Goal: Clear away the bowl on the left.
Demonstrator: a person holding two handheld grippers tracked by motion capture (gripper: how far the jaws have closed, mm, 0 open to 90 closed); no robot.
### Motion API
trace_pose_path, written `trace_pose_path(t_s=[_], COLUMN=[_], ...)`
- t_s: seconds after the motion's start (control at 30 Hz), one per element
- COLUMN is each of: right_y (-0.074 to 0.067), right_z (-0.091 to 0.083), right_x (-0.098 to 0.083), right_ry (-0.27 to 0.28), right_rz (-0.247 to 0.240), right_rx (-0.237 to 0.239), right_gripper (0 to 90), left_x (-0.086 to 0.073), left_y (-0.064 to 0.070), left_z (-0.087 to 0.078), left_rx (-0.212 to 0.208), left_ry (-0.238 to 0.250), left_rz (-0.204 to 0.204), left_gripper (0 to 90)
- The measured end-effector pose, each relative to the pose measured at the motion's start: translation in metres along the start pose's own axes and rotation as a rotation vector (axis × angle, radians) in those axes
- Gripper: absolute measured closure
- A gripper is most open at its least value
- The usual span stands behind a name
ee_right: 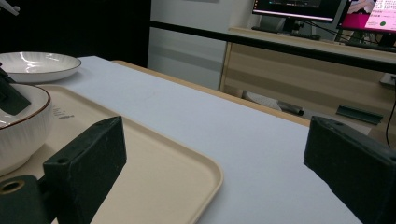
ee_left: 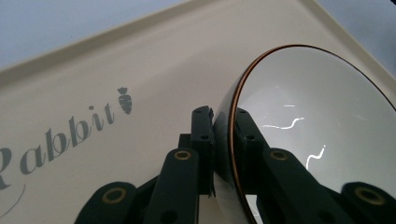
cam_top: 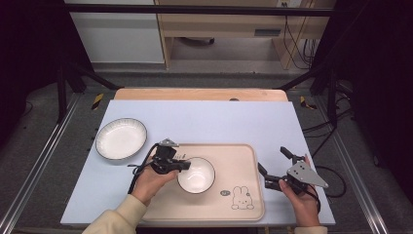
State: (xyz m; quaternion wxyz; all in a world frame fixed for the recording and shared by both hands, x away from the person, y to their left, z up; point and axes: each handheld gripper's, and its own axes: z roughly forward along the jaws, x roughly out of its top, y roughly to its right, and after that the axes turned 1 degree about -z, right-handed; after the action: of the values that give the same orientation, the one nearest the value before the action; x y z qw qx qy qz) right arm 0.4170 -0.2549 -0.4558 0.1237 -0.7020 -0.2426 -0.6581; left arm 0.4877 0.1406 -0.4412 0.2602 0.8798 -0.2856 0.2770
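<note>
A white bowl [cam_top: 196,174] with a thin brown rim sits in the beige rabbit-print tray [cam_top: 234,161]. My left gripper [cam_top: 186,165] is shut on the bowl's left rim. In the left gripper view, one jaw is inside the bowl [ee_left: 317,116] and the other outside, with the left gripper [ee_left: 224,126] pinching the wall over the tray [ee_left: 140,60]. My right gripper [cam_top: 272,159] stands open just off the tray's right edge, with nothing between its jaws. In the right gripper view, the right gripper [ee_right: 217,140] frames the tray's corner [ee_right: 154,158], and the bowl [ee_right: 23,126] is at the left.
A white ribbed plate [cam_top: 121,139] lies on the pale blue table cover to the left of the tray, and the plate [ee_right: 37,63] is seen far off in the right gripper view. Black frame bars and cables surround the table. A desk with monitors stands behind.
</note>
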Motion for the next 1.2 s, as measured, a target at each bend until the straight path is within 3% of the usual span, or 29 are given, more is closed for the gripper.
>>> trace_pose_path(t_s=[0.67,1.2], right_y=[-0.0002,-0.0003], right_z=[0.0004,0.0008], right_x=[-0.0004,-0.0007], right_ry=[-0.006,-0.010], right_rz=[-0.002,0.000], right_rx=[0.002,0.006], right_gripper=[5.9,5.9], left_x=[0.0018,-0.0002], left_y=[-0.0020,-0.0017], left_z=[0.0019,0.0015], left_rx=[0.004,0.003], left_ry=[-0.020,-0.007], left_rz=[-0.008,0.001], left_gripper=[81.4,80.8])
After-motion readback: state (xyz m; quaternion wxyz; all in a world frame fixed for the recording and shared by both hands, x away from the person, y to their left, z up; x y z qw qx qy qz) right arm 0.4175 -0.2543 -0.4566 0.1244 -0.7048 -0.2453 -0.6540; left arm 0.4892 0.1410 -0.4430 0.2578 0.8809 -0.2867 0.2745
